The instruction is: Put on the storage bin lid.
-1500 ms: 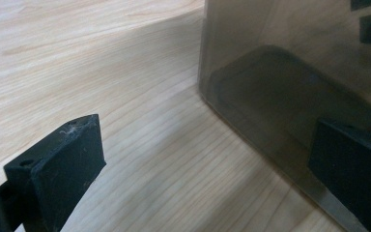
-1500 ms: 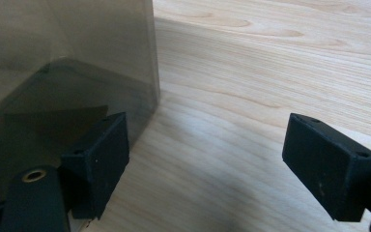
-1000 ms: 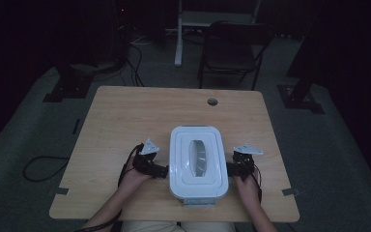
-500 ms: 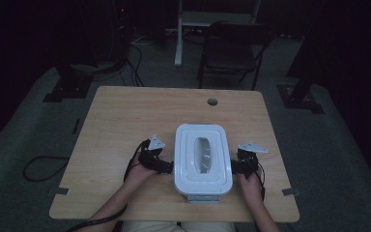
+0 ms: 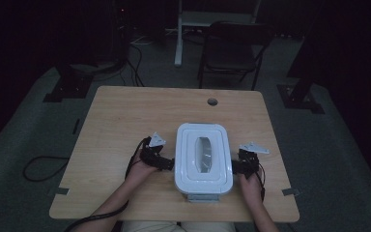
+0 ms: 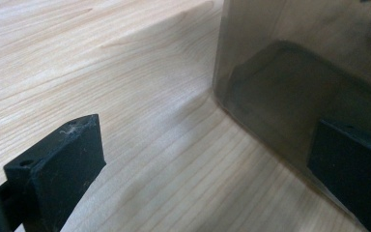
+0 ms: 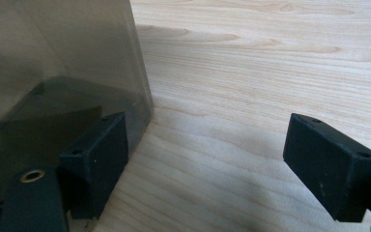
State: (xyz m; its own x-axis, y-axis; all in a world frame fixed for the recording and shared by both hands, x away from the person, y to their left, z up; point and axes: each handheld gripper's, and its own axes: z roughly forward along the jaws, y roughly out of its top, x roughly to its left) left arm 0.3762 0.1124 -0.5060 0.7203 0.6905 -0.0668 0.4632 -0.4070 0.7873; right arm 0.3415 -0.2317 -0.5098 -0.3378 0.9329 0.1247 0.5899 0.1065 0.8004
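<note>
A box with a white lid (image 5: 204,157) stands on the wooden table (image 5: 125,121), near its front edge. My left gripper (image 5: 170,164) sits at the box's left side and my right gripper (image 5: 235,167) at its right side. In the left gripper view my gripper (image 6: 203,179) is open over bare wood, and its right jaw lies close against the box's smoky translucent wall (image 6: 294,72). My right gripper (image 7: 207,164) is also open over the table, its left jaw next to the box wall (image 7: 53,63). Neither gripper has anything between its pads.
A round cable hole (image 5: 212,102) is in the table's far edge. A dark chair (image 5: 232,48) and a white stand (image 5: 178,34) are on the floor beyond the table. A cable (image 5: 38,166) loops on the floor at the left.
The box has shifted slightly right and away from the front edge. Both grippers moved with it and stay at its sides.
</note>
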